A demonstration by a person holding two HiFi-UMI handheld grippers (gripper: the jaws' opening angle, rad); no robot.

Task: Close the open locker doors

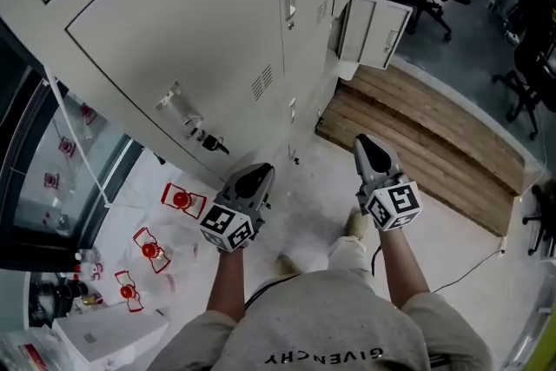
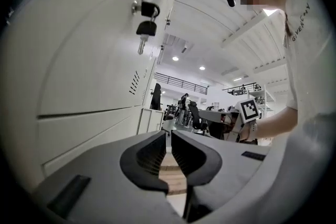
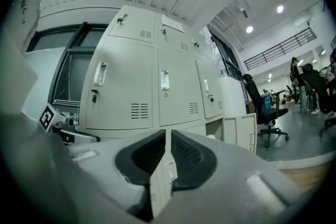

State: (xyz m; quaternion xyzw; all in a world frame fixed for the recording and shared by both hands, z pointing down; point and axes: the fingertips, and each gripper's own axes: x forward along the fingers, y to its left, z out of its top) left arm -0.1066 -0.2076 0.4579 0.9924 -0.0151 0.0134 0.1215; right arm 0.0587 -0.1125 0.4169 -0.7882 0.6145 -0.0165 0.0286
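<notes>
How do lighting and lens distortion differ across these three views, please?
Head view: even, soft light, lockers leaning from the steep angle. Left gripper view: strong fisheye, black corners, the locker door bulging, ceiling lights blown out. Right gripper view: same fisheye vignette, lockers bowed outward.
</notes>
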